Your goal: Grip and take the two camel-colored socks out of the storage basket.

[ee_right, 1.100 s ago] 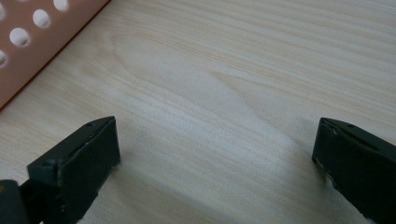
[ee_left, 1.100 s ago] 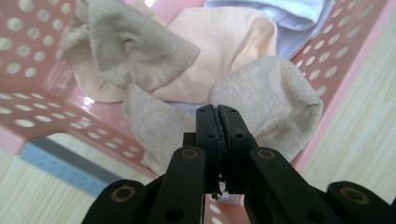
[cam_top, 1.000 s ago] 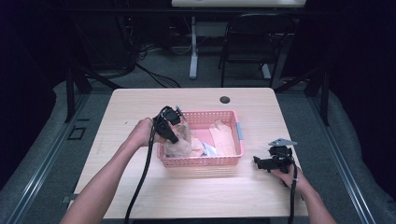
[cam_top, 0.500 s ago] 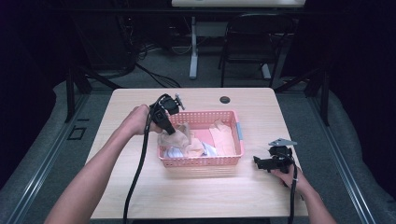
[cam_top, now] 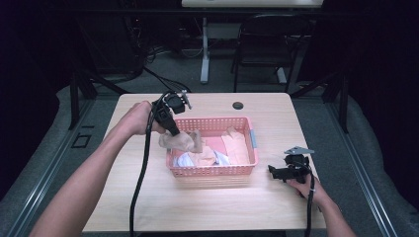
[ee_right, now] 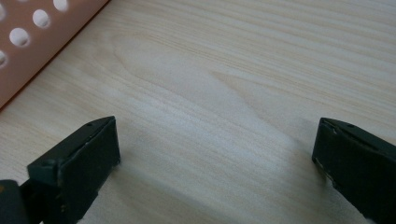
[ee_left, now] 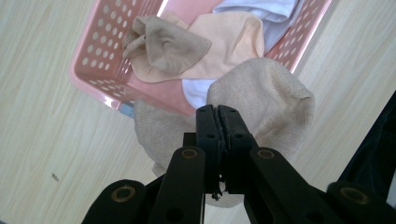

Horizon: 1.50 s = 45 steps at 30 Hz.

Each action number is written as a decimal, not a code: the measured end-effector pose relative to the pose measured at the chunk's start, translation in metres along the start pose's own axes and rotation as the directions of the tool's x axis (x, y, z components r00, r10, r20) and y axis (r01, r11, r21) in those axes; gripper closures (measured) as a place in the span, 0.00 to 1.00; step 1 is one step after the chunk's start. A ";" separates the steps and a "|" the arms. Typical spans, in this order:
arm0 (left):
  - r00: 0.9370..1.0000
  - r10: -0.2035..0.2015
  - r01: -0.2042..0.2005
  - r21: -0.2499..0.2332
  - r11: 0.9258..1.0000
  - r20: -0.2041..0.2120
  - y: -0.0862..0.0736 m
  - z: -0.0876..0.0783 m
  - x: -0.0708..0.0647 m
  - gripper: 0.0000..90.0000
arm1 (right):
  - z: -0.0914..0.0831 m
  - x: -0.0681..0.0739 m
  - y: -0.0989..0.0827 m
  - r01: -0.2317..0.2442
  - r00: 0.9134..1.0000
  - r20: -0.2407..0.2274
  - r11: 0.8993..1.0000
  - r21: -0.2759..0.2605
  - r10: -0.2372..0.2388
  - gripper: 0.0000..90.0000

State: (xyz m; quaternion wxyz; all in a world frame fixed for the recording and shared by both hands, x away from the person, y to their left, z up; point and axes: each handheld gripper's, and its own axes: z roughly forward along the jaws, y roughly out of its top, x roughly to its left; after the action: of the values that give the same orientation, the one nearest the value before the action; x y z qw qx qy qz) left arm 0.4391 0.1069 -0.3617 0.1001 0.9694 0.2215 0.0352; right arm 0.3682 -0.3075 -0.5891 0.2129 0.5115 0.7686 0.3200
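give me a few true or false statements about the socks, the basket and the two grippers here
1. The left gripper is shut on a beige sock. True.
2. The pink basket sits on the floor. False: it stands on the wooden table.
3. The right gripper holds a sock. False: its jaws stand open over bare table.
4. More socks lie in the basket. True.

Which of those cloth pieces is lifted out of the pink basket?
The tan knitted sock, pinched in the left gripper above the pink plastic basket; the peach and white pieces lie inside.
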 end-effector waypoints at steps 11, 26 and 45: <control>0.998 -0.051 0.050 -0.006 0.999 -0.042 -0.030 -0.020 0.012 0.97 | 0.000 0.000 0.000 -0.001 1.000 0.000 1.000 0.000 0.001 0.00; 0.984 -0.162 0.162 -0.009 0.987 -0.073 -0.080 -0.025 0.033 0.97 | 0.000 0.000 0.000 -0.002 1.000 0.001 1.000 0.000 0.002 0.00; 0.941 -0.325 0.322 -0.042 0.946 -0.099 -0.133 0.018 0.060 0.97 | 0.000 0.001 0.000 -0.010 1.000 0.006 1.000 -0.006 0.010 0.00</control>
State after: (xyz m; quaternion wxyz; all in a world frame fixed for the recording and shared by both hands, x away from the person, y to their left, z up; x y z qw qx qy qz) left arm 0.4392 0.2470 -0.4060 0.1049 0.9154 0.3820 0.0720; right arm 0.3678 -0.3068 -0.5893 0.2152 0.5155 0.7645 0.3218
